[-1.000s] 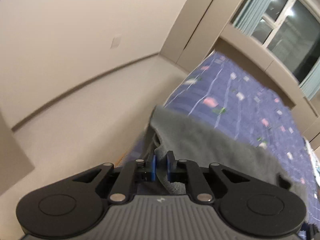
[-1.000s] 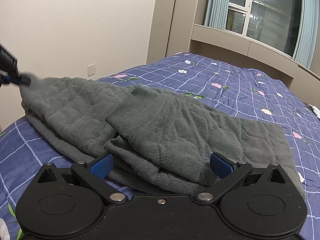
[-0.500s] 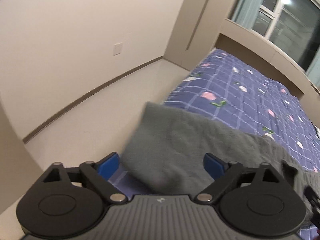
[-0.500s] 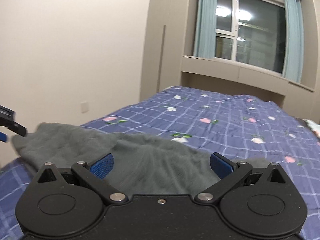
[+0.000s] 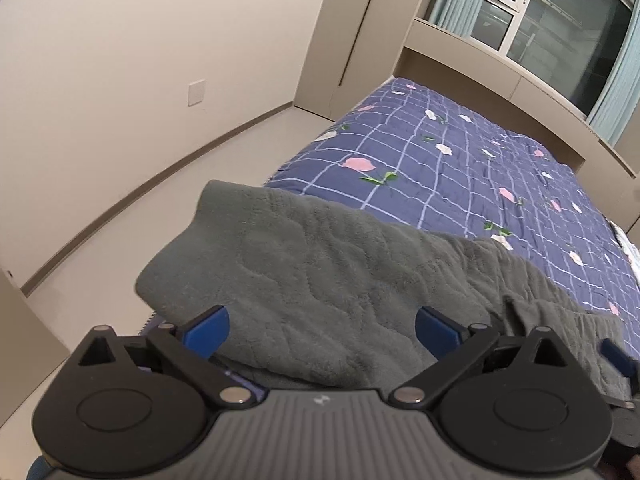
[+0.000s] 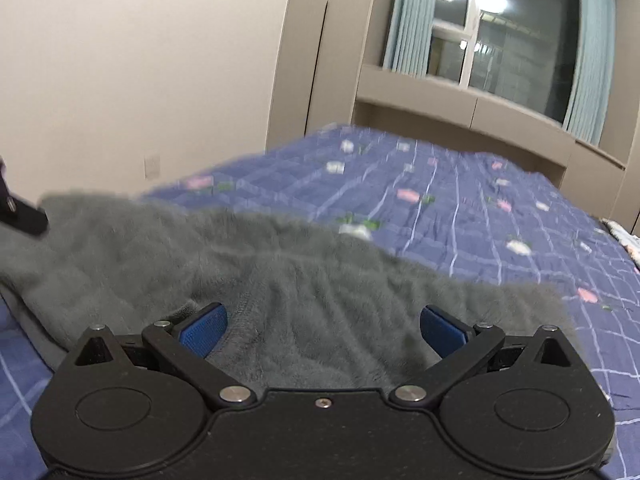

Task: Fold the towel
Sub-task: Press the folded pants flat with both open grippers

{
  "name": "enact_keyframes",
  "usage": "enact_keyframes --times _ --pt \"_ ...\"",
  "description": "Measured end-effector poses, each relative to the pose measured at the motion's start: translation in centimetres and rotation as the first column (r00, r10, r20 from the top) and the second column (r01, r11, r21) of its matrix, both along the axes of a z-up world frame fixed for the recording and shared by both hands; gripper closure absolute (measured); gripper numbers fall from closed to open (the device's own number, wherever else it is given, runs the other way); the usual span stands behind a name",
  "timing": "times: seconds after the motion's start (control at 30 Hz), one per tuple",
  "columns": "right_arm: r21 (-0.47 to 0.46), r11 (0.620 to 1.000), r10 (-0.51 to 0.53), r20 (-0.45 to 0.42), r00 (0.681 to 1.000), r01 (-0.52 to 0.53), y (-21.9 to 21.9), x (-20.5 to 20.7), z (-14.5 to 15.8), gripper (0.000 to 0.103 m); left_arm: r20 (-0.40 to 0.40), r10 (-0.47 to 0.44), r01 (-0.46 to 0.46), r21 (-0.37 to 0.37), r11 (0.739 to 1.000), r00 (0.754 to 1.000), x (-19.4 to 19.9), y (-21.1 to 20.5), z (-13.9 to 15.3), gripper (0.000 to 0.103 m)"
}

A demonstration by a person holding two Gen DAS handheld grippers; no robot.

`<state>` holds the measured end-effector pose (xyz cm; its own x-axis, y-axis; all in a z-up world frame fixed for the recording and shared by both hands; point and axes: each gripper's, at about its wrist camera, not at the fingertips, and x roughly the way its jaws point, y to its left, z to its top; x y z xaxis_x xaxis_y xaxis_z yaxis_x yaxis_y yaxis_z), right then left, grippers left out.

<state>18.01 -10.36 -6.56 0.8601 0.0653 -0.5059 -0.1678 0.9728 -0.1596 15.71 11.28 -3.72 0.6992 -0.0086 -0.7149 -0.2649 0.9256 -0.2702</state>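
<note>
So the dark grey fluffy terry towel (image 5: 320, 280) is lying bunched along the near edge of the bed, on top of the blue checked quilt with pink flowers (image 5: 460, 168), with one folded end poking out past the bed's near left corner over the beige floor (image 5: 160, 208). Left gripper (image 5: 322, 326) has its blue-padded fingers (image 5: 206, 330) spread wide, nothing pinched, and the towel sits right in front of and between them. Same deal with the right gripper (image 6: 322, 326): fingers (image 6: 202, 330) wide apart, the towel (image 6: 320, 300) bulging up in the gap, though I can't tell if the pads actually touch it. The right view is pretty blurry. No readable writing anywhere, just a tiny pale logo mark on the left gripper's ribbed grey body. White wall plate (image 5: 197, 93) is blank.
</note>
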Motion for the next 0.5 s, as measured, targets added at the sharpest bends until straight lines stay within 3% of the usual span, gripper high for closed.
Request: enact_keyframes --times 0.1,0.3,0.5 --pt "0.026 1.000 -0.016 0.045 0.999 0.015 -1.4 -1.6 0.9 0.000 -0.008 0.001 -0.001 -0.007 1.000 1.000 -0.4 0.3 -0.1 0.001" --pt "0.116 0.983 -0.152 0.061 0.986 0.144 -7.0 -4.7 2.0 0.000 -0.028 -0.009 0.010 0.026 1.000 1.000 -0.4 -0.9 -0.5 0.001" --pt "0.158 0.964 -0.227 0.056 0.972 0.216 -10.3 -6.7 2.3 0.000 -0.078 0.054 -0.054 0.002 0.999 0.995 -0.6 -0.4 -1.7 0.001"
